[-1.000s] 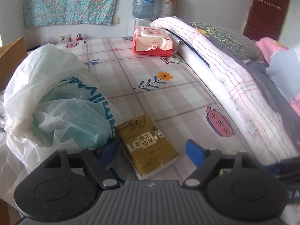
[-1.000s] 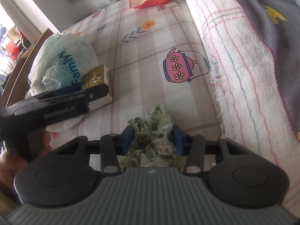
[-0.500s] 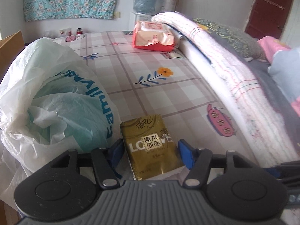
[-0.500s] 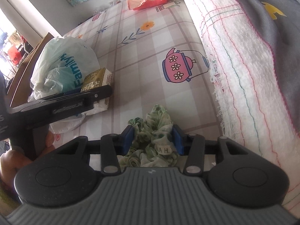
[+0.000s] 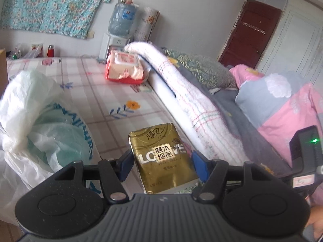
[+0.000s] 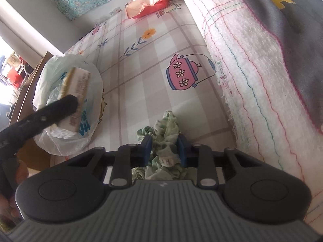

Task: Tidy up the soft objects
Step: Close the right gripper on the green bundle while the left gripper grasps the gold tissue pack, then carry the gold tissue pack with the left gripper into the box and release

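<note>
Left wrist view: the left tongs (image 5: 162,164) pinch a gold tissue pack (image 5: 161,159), lifted off the bed (image 5: 121,98), with a white plastic bag (image 5: 38,121) to their left. Right tongs (image 6: 164,150) have just been closing (jaws now pressing) on a crumpled green cloth (image 6: 165,133) lying on the bed beside a folded blanket (image 6: 252,64).

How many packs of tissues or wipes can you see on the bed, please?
2: the gold tissue pack, held between the left gripper's jaws, and the red wipes pack lying at the far end. The plastic bag may hide more.

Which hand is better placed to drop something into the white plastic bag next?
Left. Its tool holds the gold tissue pack lifted beside the plastic bag; the right tool grips the green cloth farther off.
</note>
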### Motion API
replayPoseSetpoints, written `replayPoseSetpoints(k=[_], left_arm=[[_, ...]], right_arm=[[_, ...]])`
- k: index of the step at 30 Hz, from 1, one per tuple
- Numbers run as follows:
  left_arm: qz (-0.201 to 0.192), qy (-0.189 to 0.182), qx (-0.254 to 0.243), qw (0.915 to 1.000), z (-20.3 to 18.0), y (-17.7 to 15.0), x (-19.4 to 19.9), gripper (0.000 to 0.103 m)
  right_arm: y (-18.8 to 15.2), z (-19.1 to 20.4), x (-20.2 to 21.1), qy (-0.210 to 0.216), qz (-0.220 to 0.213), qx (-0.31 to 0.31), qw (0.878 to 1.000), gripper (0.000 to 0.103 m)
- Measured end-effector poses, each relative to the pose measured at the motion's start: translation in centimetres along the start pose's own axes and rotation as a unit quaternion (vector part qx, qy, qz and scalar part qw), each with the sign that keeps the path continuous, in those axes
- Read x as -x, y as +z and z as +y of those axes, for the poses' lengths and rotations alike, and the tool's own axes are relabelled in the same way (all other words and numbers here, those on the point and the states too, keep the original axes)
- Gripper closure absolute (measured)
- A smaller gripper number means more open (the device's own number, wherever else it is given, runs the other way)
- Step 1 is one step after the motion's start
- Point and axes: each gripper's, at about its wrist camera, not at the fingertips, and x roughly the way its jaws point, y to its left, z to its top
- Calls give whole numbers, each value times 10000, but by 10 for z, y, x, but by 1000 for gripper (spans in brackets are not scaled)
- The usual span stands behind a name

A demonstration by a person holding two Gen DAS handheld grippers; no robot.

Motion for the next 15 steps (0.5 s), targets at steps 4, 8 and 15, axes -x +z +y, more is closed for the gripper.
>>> replayPoseSetpoints(k=[4, 8, 15], left_arm=[[-428, 118, -123, 9989, 5, 10, 25, 39], [-789, 293, 34, 9964, 22, 19, 55, 39], [-1312, 825, 568, 9863, 71, 27, 119, 39]], right_arm=[[2, 2, 8, 89, -138, -110, 9998, 84], [11, 13, 20, 160, -383, -28, 9991, 87], [32, 57, 32, 382, -653, 341, 9966, 92]])
